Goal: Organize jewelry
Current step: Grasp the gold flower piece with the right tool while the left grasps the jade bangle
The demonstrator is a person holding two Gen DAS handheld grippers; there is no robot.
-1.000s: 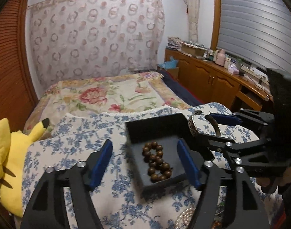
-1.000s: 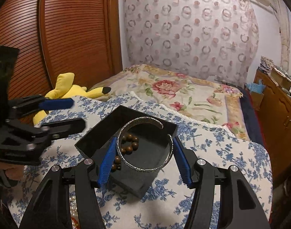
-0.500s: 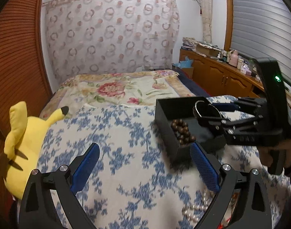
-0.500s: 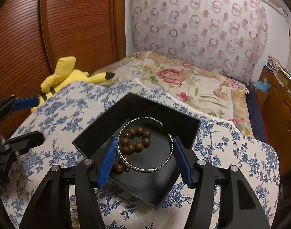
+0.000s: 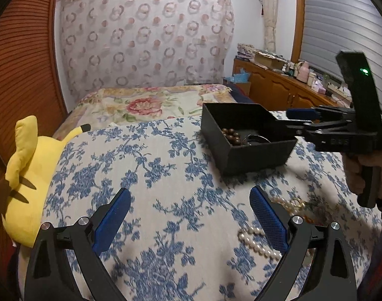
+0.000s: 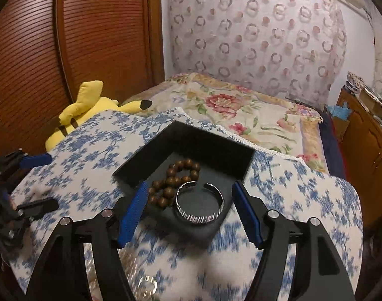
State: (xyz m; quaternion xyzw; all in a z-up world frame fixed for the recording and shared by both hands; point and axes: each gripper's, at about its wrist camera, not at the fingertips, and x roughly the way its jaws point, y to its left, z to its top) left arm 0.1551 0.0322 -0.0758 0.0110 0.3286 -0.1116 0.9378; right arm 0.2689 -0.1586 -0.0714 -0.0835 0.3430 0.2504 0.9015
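Silver cuff (image 6: 199,204) lies in the black box (image 6: 203,145) beside wooden beads (image 6: 174,184), at 12 o'clock from the released right claw (image 6: 189,212). Left claw (image 5: 188,219) released, empty.

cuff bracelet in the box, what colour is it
Silver, with a ribbed outer band; the cuff bracelet shows best in the right wrist view.

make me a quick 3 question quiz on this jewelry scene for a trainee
1. True or false: the silver cuff bracelet lies inside the black box.
2. Which lies on the floral cloth outside the box? A) pearl necklace B) wooden bead bracelet C) silver cuff bracelet
3. Fill in: the right gripper is ____ and holds nothing.

Key: 1 true; 2 A; 3 open
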